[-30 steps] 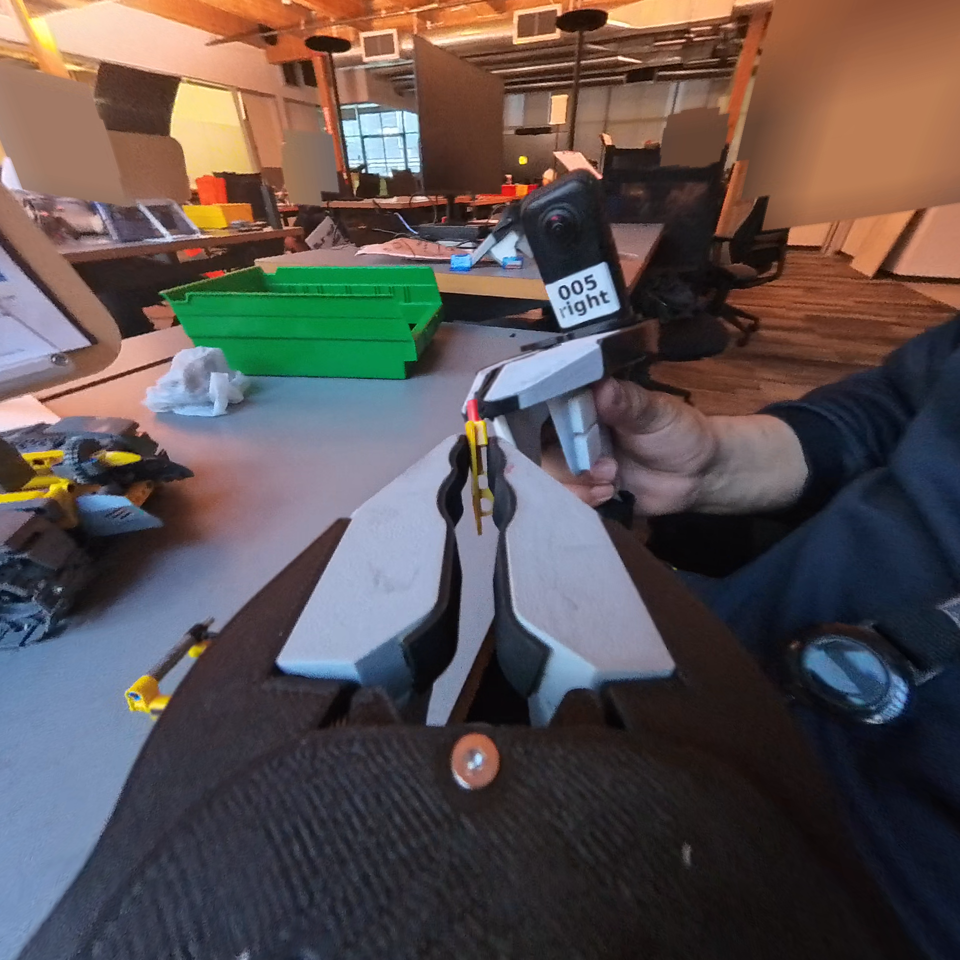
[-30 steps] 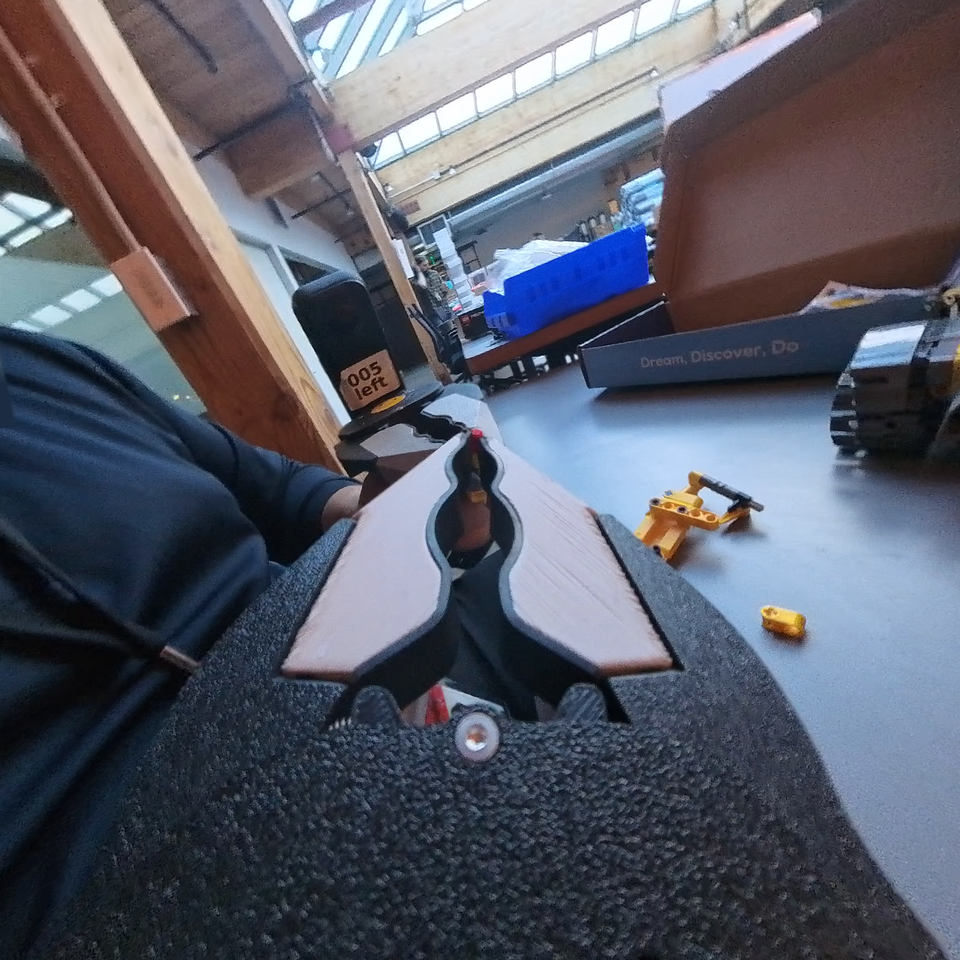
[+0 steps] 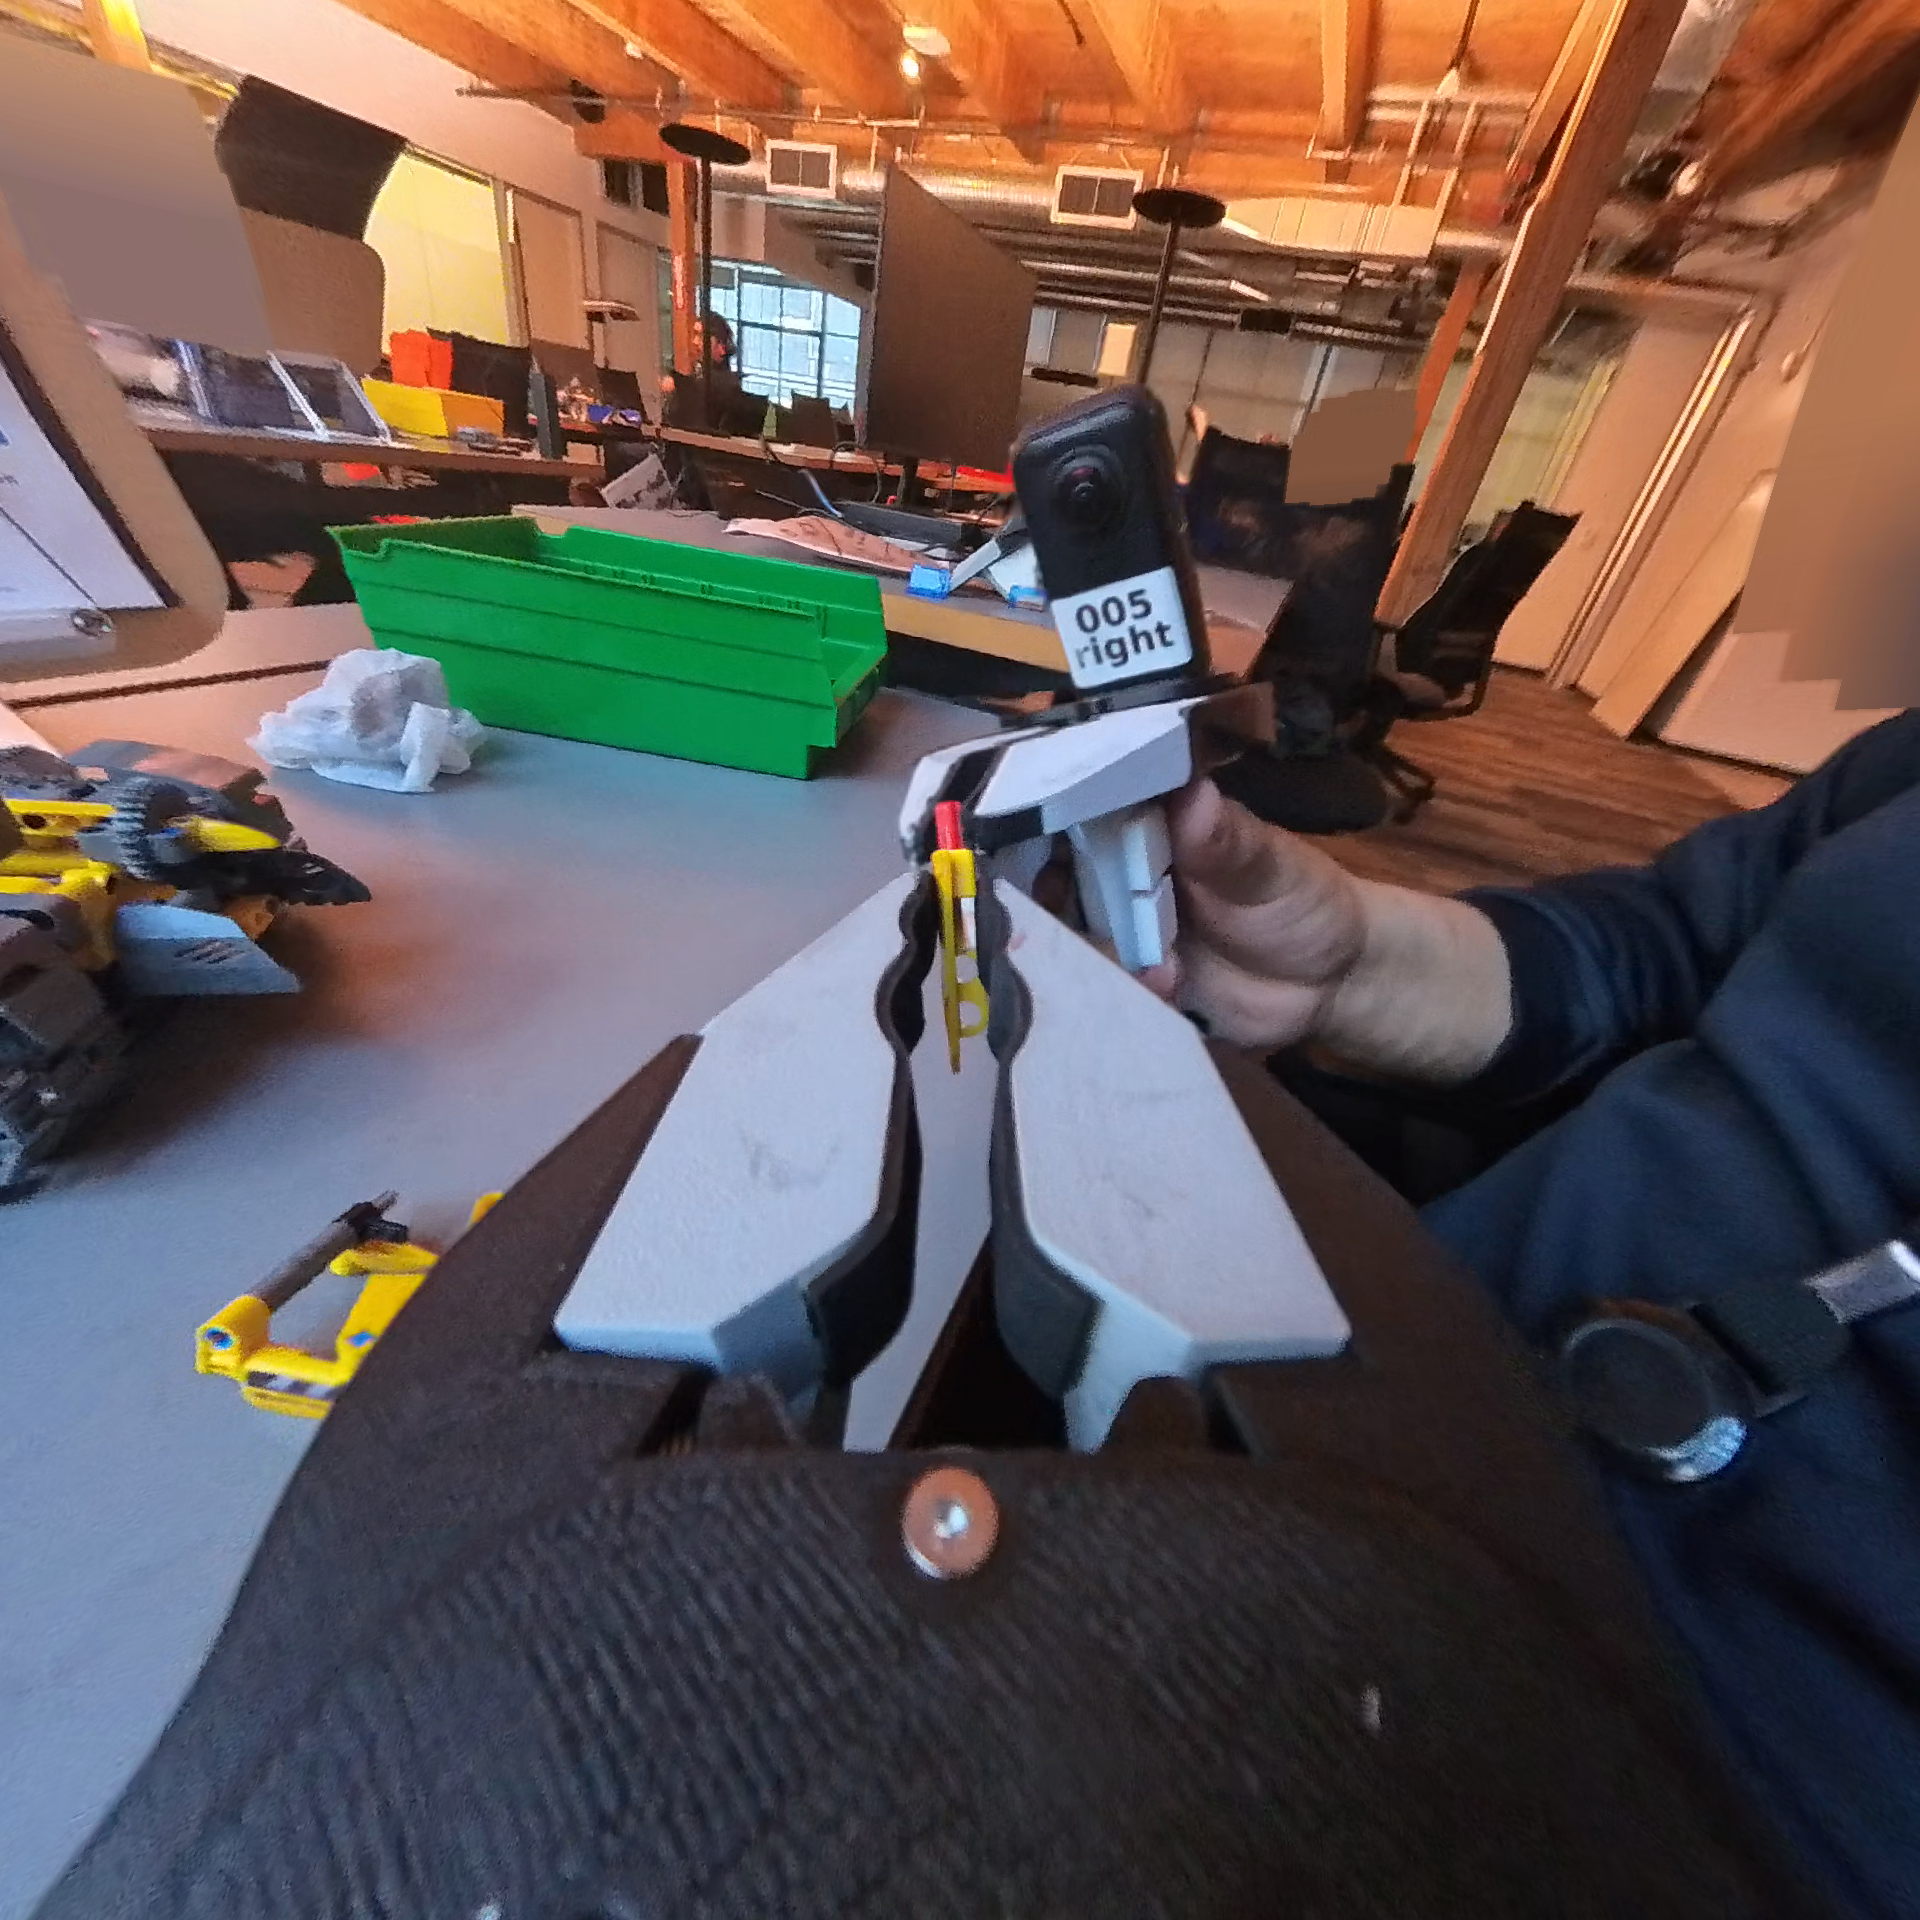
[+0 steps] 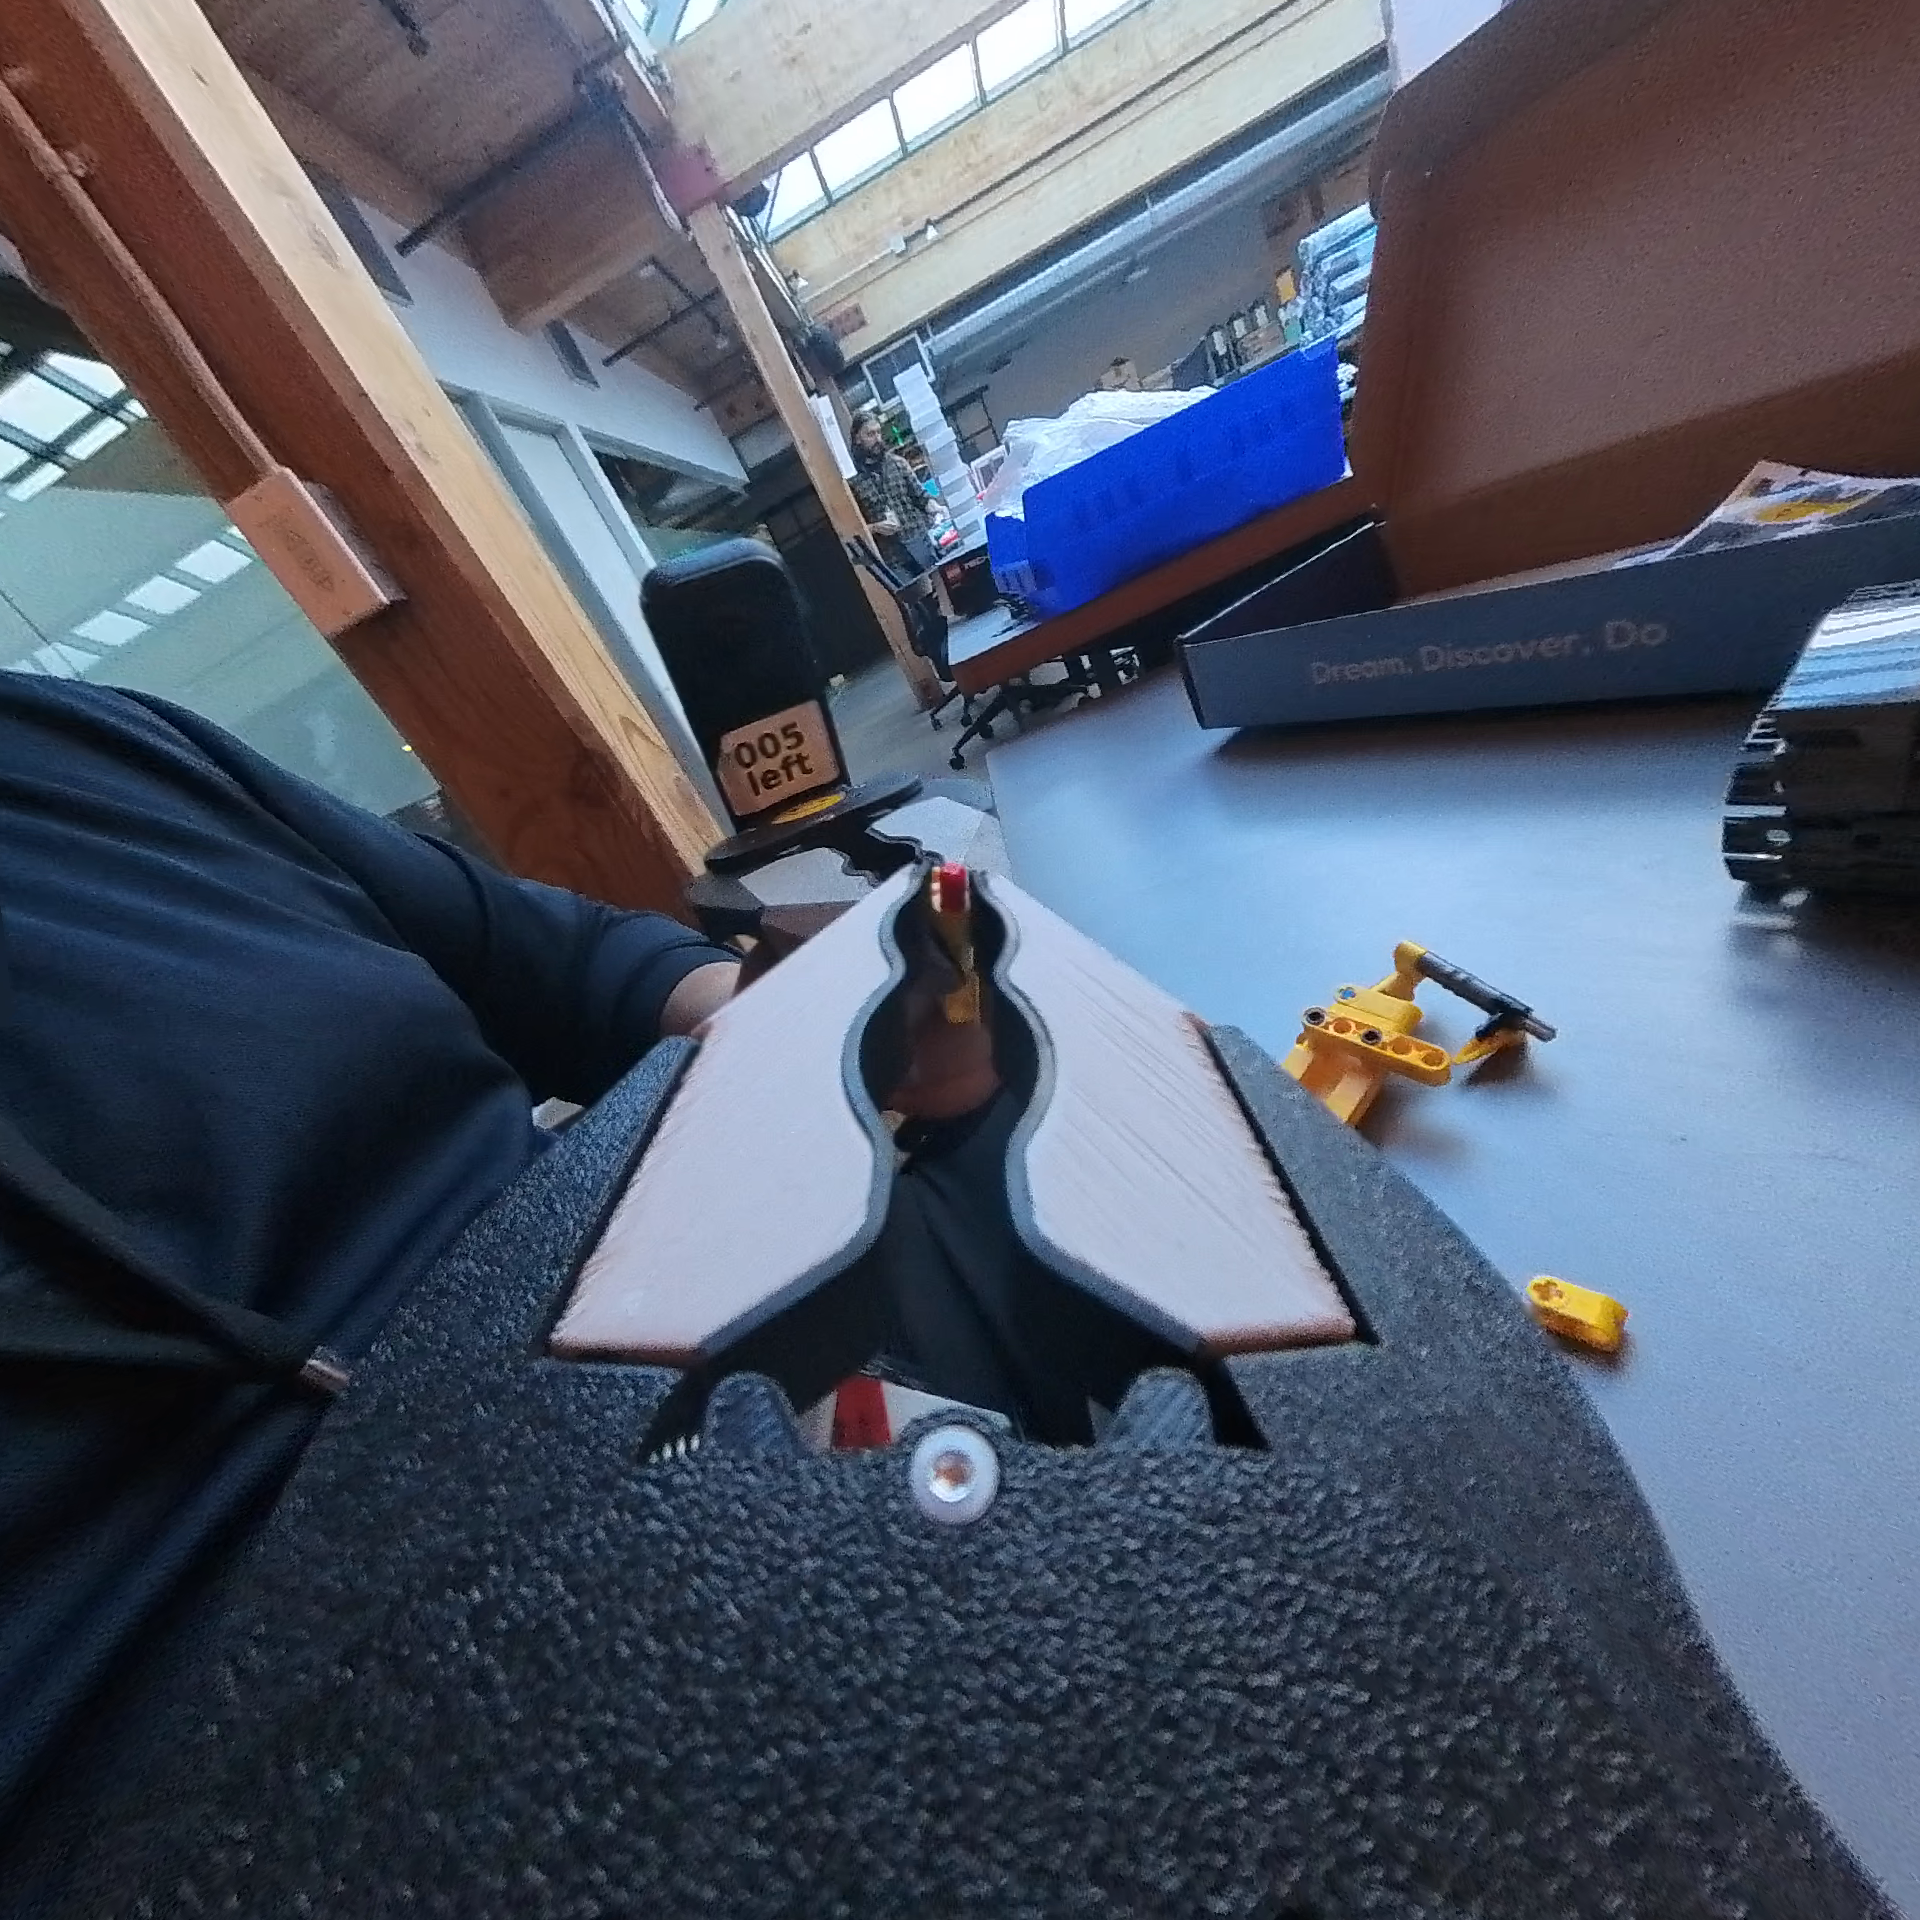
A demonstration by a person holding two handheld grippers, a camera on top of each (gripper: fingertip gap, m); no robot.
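Note:
My left gripper (image 3: 954, 899) is shut on a thin yellow beam (image 3: 958, 956), which stands upright between its grey fingertips above the table's near edge. My right gripper (image 4: 948, 878) is shut on a small red pin (image 4: 949, 888). It meets the left gripper tip to tip. In the left wrist view the red pin (image 3: 945, 826) sits at the top end of the yellow beam, pinched by the right gripper (image 3: 940, 805), which a hand holds. The yellow beam (image 4: 963, 987) shows just behind the red pin in the right wrist view, with the left gripper (image 4: 831, 862) beyond it.
On the grey table (image 3: 540, 987) are a black-and-yellow toy vehicle (image 3: 114, 914), a yellow part with a black axle (image 3: 312, 1320), crumpled white wrapping (image 3: 364, 717) and a green bin (image 3: 623, 644). A small yellow connector (image 4: 1576, 1311) and an open cardboard box (image 4: 1507, 655) show in the right wrist view. Both grippers' tips are close together, under 4 cm apart.
The right gripper has tilted slightly. Both grippers stay shut and tip to tip, with the red pin at the yellow beam's top end.

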